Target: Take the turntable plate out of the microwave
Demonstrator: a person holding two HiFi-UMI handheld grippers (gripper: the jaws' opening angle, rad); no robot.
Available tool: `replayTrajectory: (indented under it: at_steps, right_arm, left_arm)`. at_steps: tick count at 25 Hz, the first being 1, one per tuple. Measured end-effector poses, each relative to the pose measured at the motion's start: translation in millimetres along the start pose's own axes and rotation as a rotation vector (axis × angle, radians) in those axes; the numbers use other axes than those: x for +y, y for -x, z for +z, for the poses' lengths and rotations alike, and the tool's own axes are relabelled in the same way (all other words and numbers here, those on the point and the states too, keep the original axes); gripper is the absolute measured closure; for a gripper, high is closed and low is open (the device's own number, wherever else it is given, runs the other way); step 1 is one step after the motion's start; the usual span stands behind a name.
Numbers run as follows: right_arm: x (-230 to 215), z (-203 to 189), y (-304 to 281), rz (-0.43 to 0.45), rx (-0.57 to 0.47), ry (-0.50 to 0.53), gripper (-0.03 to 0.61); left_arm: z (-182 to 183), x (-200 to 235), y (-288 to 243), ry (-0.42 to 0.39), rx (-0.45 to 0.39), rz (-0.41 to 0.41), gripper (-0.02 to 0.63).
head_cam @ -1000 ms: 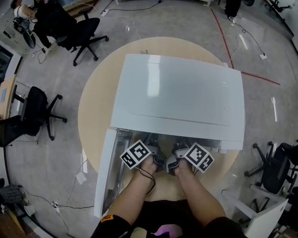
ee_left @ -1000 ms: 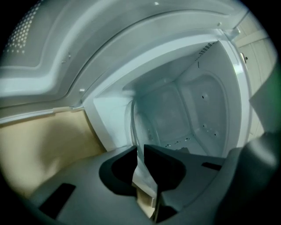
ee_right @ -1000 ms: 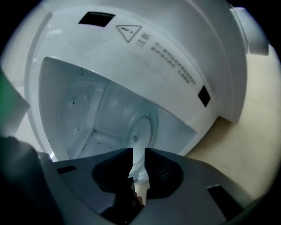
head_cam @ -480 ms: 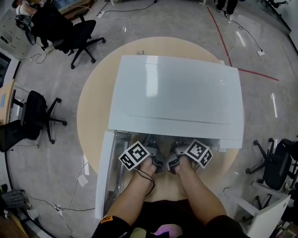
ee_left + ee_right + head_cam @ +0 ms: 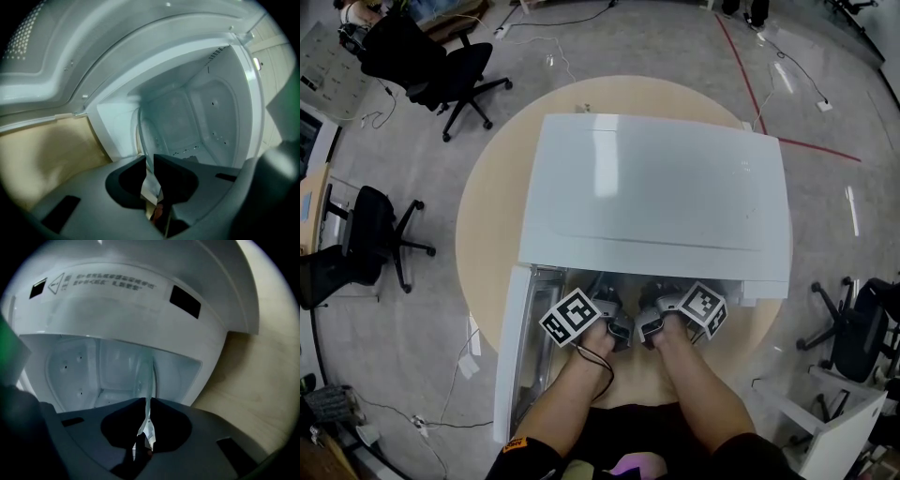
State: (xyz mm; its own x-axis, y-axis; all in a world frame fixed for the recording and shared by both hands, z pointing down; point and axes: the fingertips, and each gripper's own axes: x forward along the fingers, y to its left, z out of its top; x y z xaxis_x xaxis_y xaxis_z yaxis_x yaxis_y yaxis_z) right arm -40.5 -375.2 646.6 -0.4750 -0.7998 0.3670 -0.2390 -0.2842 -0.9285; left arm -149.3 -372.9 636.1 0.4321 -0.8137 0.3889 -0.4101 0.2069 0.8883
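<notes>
turntable plate (image 5: 148,380) pinched in both gripper views; hidden overhead.

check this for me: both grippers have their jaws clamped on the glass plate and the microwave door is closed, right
Not quite: the microwave door is open, swung out at the left in the head view. The rest holds: the left gripper and right gripper each have their jaws clamped on the glass plate.

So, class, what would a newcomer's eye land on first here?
The big white boxy microwave on the round pale wooden table, its door swung open at the head view's lower left. At its mouth, the left gripper and right gripper each clamp the rim of the clear glass turntable plate.
</notes>
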Motion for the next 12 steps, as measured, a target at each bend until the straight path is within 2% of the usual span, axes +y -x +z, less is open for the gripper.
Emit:
replayTrajectory:
  at_steps: [12]
  right_arm:
    - [8.2,5.0,3.9,0.049,-0.042,-0.083,0.538]
  left_arm:
    - [-0.9,-8.4,-1.3,0.026,0.0,-0.062,0.517]
